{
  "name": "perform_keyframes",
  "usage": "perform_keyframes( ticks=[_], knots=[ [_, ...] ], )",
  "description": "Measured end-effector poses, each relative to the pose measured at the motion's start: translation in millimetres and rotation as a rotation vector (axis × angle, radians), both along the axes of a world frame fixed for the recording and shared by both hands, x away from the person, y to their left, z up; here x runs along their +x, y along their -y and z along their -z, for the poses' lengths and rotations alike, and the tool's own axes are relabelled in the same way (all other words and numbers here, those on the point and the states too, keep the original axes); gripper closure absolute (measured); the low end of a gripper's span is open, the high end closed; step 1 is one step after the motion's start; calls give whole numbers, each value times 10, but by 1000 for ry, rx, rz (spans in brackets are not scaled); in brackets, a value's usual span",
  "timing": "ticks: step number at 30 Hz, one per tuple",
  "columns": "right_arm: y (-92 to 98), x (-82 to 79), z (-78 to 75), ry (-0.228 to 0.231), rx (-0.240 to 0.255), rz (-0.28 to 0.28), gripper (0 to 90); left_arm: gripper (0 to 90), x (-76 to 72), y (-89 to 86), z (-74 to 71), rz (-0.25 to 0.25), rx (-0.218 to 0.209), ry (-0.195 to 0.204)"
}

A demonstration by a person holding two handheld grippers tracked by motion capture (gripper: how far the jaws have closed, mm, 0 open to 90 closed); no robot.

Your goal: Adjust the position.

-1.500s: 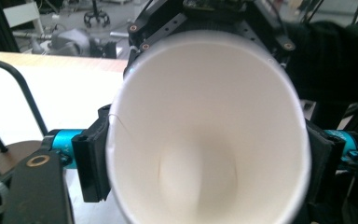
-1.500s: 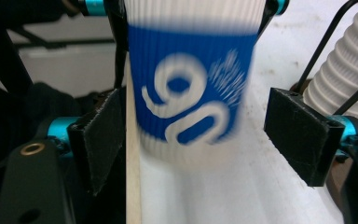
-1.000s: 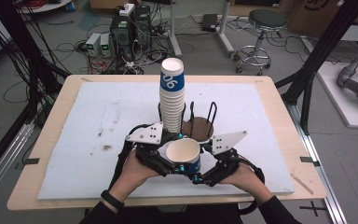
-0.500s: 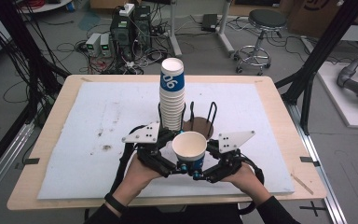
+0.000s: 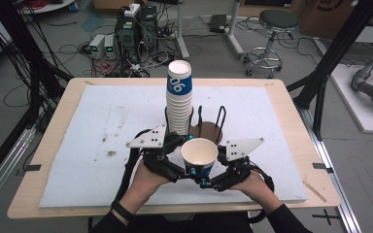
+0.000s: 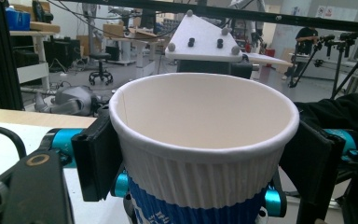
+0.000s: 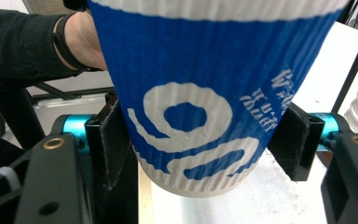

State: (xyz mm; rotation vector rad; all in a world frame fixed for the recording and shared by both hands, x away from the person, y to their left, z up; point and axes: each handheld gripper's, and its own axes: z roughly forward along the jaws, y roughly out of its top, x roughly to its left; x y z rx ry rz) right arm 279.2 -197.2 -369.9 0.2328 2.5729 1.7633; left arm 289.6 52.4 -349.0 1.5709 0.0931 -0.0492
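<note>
One loose paper cup (image 5: 199, 156) stands upright in the air above the near middle of the desk (image 5: 281, 92), mouth up and empty, held between two claws. Its upper band is white and ribbed; below that its wall is blue with white print. The left claw (image 5: 184, 167) comes in from the person's left hand (image 5: 143, 182) and the right claw (image 5: 209, 177) from the right hand (image 5: 252, 184), and the two meet at the cup from opposite sides.

In the left claw's own view the black jaws sit against the cup (image 6: 204, 140) just under its rolled rim, one on each side; they have just been closing, with the cup between them. In the right claw's view the jaws press the blue wall of the cup (image 7: 200, 116) lower down, near its base, gripping it.

Behind the held cup, one tall stack of cups (image 5: 179, 99) rises from one black wire holder (image 5: 209, 121) at the middle of the desk; the number in the stack cannot be counted. One white foam sheet (image 5: 102, 126) covers the desk top.
</note>
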Motion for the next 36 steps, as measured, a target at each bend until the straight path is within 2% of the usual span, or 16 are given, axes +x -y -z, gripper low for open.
perform_keyframes(
  ticks=[2, 4, 7, 19, 23, 27, 30, 36],
  knots=[
    [-10, -23, -7, 27, -2, 8, 251, 226, -3, -1, -2, -7, -1, 5],
    [-27, -23, -17, 10, 14, 18, 202, 229, 0, 1, 0, -5, 2, 2],
    [-37, -21, -26, -16, 43, 20, 202, 231, -5, 0, -1, -7, 6, 6],
    [12, -17, -62, -42, 135, 53, 197, 237, 2, 0, 13, -12, 21, 11],
    [7, -18, -60, -41, 141, 46, 247, 238, -7, 15, 17, -13, 21, 9],
    [10, -21, -60, -40, 143, 46, 259, 233, -4, 14, 17, -14, 23, 10],
    [9, -16, -59, -35, 138, 47, 255, 196, 7, 17, 21, -8, 25, -3],
    [41, -12, -72, -14, 135, 55, 258, 123, 17, -43, -26, -10, 25, 1]
  ],
)
